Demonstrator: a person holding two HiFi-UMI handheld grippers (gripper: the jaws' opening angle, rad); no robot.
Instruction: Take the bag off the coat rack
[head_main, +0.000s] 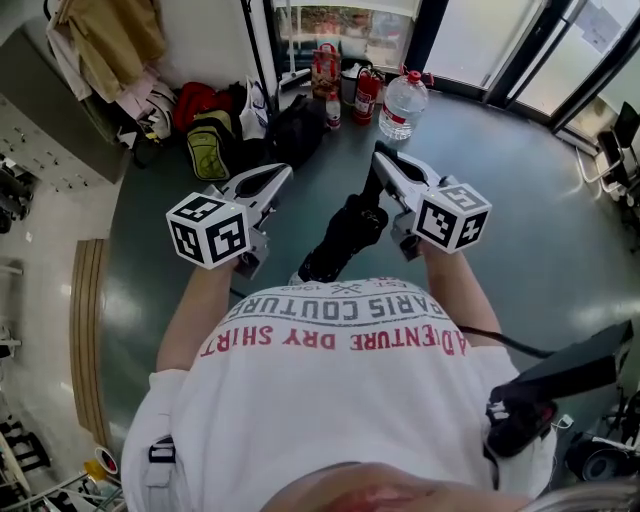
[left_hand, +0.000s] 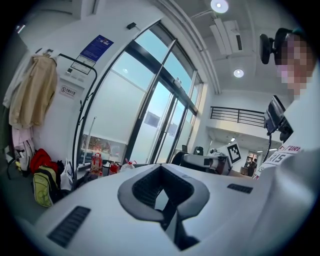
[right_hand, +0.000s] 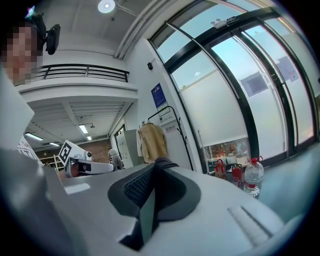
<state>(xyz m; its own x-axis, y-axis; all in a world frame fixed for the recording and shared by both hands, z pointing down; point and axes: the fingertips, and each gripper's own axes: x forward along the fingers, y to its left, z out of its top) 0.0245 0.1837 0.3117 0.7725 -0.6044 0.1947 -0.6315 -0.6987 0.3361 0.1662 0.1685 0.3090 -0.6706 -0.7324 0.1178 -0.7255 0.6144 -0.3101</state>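
- Right claw: jaws were pinched together, with a dark strap poking out at the tips. It looked clamped on the bag's strap.
- Bag: black, and it hung straight below the right claw's tips. Its long axis ran down and back toward the person's body. It was clear of the coat rack and did not appear to touch the floor.
- Left claw: jaws were together with nothing between them. It sat level with the right claw, just beside the bag on its far side, not touching it.
- Coat rack: it stood ahead and to the left of both claws, well apart, with a tan coat on it. The left claw was the nearer one to it.
- Backpacks lay on the floor at the rack's foot, ahead of the left claw. They were separate from the held bag.
- Judgement: the bag was already off the rack and its load was entirely on the right claw. Any next move depended on the bag dangling under that claw, so it would likely swing if the claw moved fast. The left claw was free to steady it from the side.
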